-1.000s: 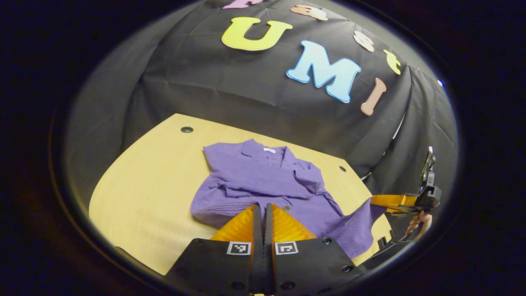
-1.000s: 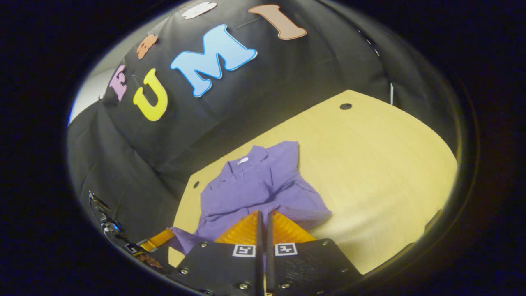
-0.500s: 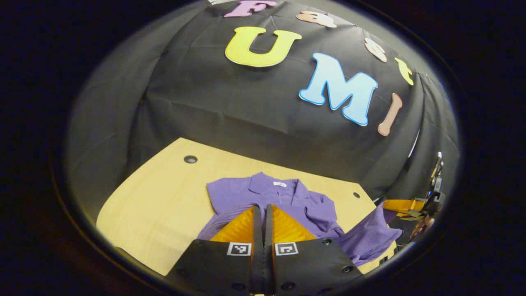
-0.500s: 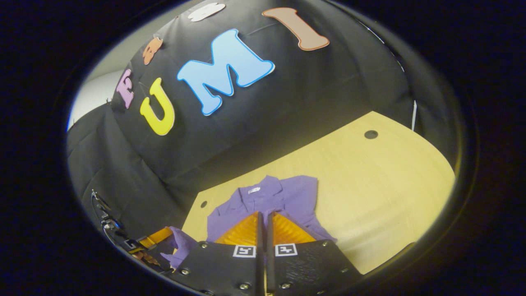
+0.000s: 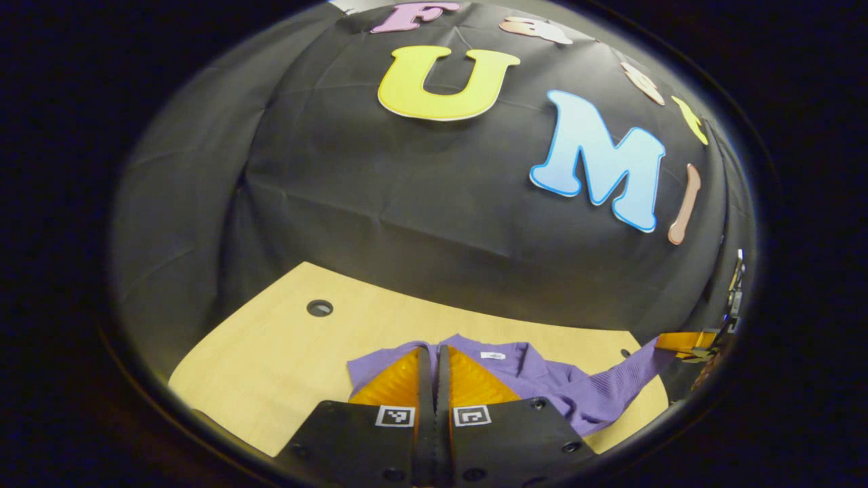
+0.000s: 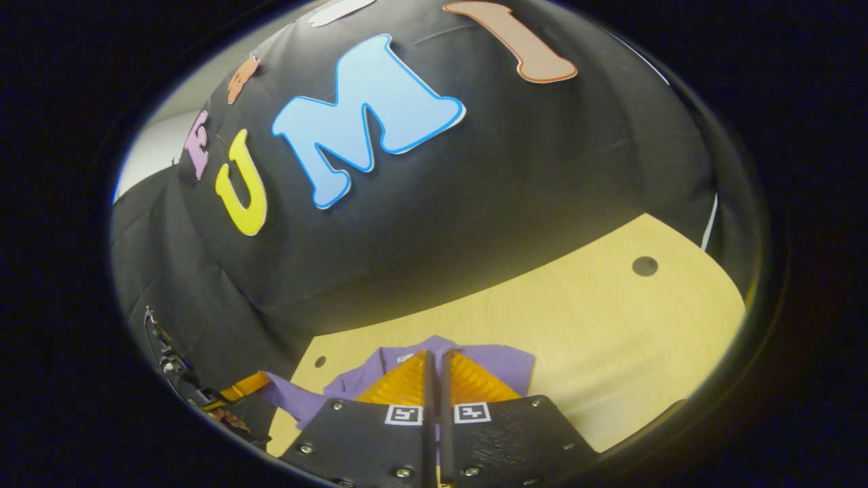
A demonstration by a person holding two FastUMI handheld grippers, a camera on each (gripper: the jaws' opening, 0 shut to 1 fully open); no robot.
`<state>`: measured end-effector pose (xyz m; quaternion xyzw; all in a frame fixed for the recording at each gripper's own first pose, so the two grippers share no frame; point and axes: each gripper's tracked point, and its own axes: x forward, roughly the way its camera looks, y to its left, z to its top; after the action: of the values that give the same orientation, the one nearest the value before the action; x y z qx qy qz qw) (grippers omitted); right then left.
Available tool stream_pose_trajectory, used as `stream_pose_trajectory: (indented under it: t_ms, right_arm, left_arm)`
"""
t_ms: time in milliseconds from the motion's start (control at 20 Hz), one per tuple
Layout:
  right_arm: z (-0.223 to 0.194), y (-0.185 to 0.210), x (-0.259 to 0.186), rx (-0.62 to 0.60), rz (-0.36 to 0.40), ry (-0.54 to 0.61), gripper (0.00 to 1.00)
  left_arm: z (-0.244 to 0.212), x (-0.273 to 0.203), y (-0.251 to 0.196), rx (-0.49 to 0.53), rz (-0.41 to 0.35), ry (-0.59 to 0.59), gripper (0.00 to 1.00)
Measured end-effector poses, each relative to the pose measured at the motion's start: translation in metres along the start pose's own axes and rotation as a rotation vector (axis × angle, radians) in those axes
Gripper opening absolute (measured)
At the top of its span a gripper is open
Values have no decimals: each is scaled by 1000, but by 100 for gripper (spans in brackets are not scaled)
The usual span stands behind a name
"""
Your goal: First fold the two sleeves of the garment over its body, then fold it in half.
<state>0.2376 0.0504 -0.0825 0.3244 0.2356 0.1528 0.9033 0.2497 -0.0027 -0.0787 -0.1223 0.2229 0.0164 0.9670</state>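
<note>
Hem carried up toward the collar — the half-fold in progress

The purple garment lies on the tabletop with its collar toward the booth wall, its long axis running from the jaws away to that collar. In the left gripper view, the left gripper has its jaws clenched, purple cloth showing just past them; the right gripper, off to the collar's right, grips a stretched hem corner. In the right gripper view, the right gripper's own jaws are clenched above the cloth. Both sit about equally near the collar. Against a second ago, both have risen and advanced — less shirt shows beyond the jaws.
</note>
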Motion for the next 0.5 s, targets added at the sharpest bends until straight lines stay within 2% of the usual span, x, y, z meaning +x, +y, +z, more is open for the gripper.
stream_pose_trajectory:
  t_ms: [250, 500]
  right_arm:
    - [4, -18, 57, -55, -45, 10, 2]
    - [2, -42, 100, -98, -106, 32, 2]
  left_arm:
    - [-2, 59, 11, 63, 62, 24, 7]
    - [-6, 99, 23, 145, 130, 18, 6]
